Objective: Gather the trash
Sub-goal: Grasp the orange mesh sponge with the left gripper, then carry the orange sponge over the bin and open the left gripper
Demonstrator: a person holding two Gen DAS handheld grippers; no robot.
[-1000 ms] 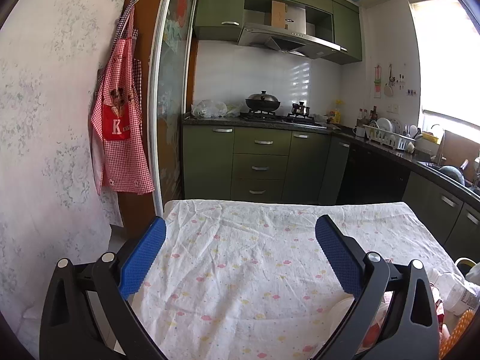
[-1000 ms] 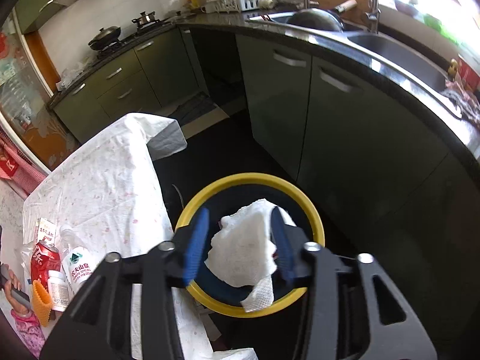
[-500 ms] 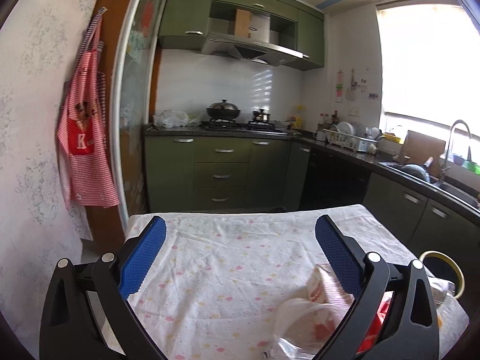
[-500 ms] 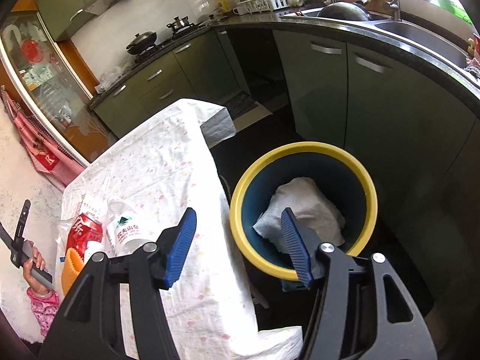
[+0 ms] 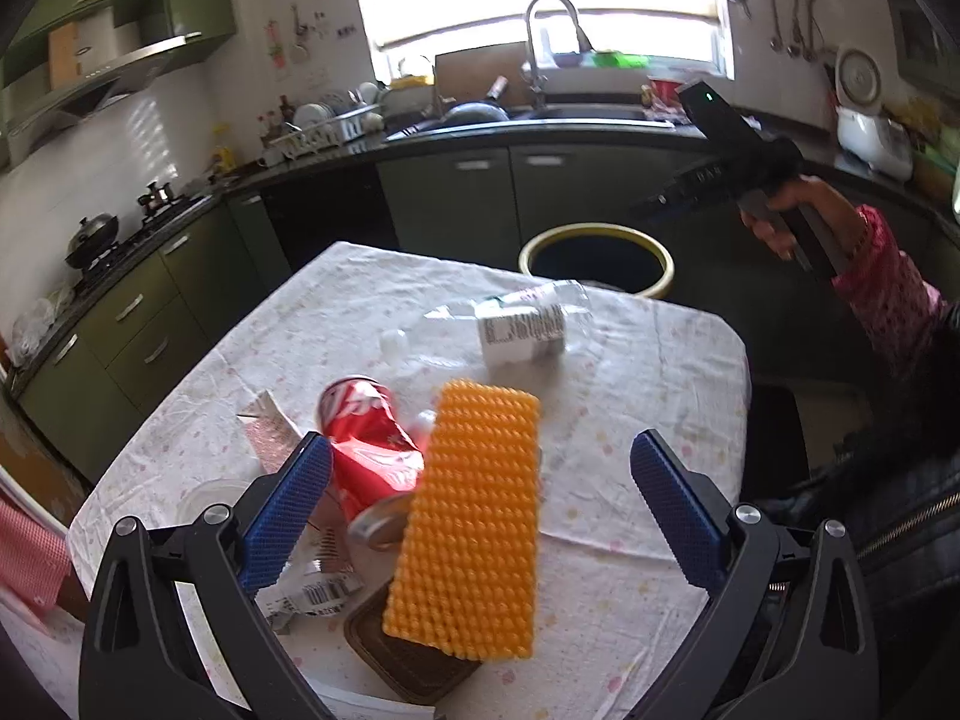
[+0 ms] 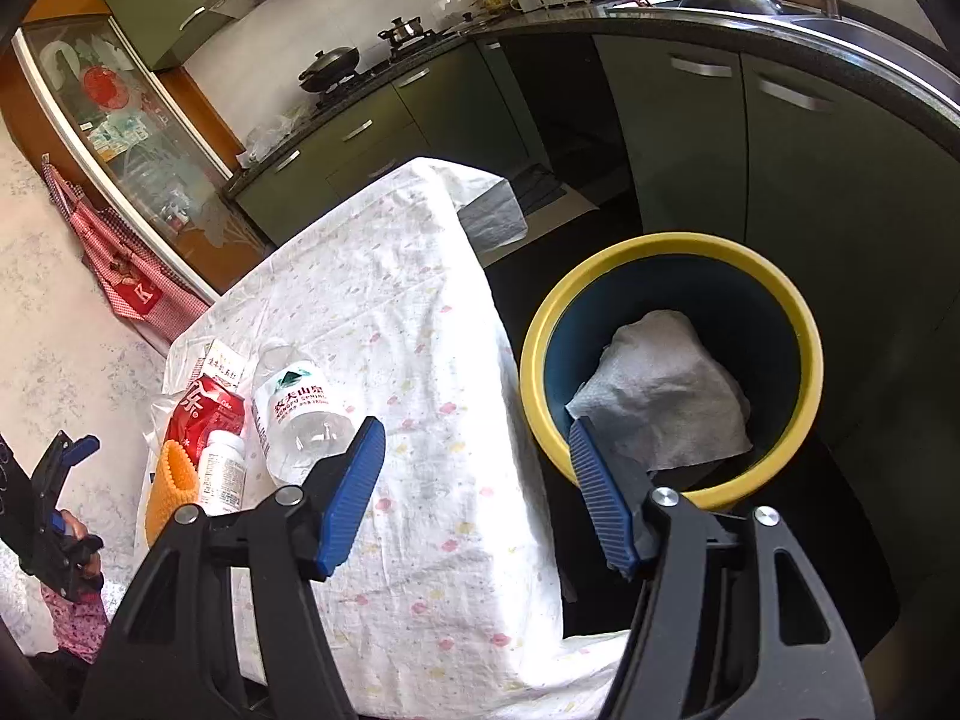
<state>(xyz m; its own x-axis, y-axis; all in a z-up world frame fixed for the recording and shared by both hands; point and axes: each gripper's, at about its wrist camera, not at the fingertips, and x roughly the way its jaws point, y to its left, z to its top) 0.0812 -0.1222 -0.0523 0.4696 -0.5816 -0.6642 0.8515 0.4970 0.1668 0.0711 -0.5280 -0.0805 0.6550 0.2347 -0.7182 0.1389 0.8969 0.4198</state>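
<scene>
A yellow-rimmed blue bin (image 6: 774,276) stands on the floor beside the table; a crumpled white paper towel (image 6: 666,396) lies in it. My right gripper (image 6: 474,480) is open and empty above the table edge next to the bin. My left gripper (image 5: 480,498) is open and empty above a pile of trash: a red soda can (image 5: 372,438), an orange bumpy sponge (image 5: 474,516), a clear water bottle (image 5: 522,324), a small white bottle (image 6: 222,474) and a carton (image 5: 270,432). The bin also shows in the left wrist view (image 5: 594,240).
The table (image 6: 420,312) has a white flowered cloth. Green cabinets (image 6: 690,138) and a dark counter with a sink (image 5: 588,114) curve around behind the bin. A brown flat thing (image 5: 408,654) lies under the sponge. A red apron (image 6: 120,264) hangs on the wall.
My right gripper opened and let the paper towel drop into the bin, then pulled back toward the table. My left gripper swung round from the bare tablecloth to above the trash pile.
</scene>
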